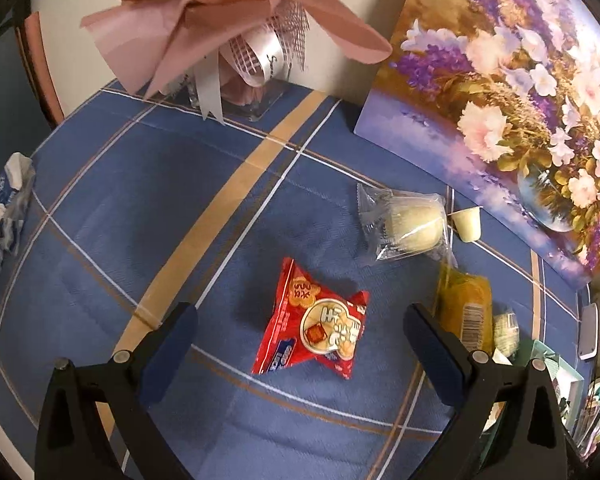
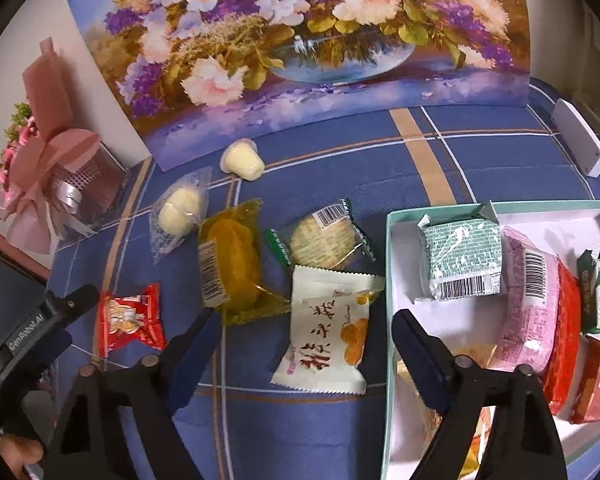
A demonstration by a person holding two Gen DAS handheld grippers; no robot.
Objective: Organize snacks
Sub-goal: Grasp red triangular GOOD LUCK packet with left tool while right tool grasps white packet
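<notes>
Where claw crosses, box [image 2: 392,280] contents obscured

Left claw [image 1: 300,328] and right claw [image 2: 306,334] both angled downward, jaws apart, apparently empty.

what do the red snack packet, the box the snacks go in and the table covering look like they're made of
Red snack packet: likely glossy plastic film, judging by its sheen, crinkles and crimped ends.
Box: probably card, matte white inside with a pale green outside; its thin, straight walls suggest that.
Table covering: seemingly woven fabric, matte blue plaid with soft creases.
</notes>
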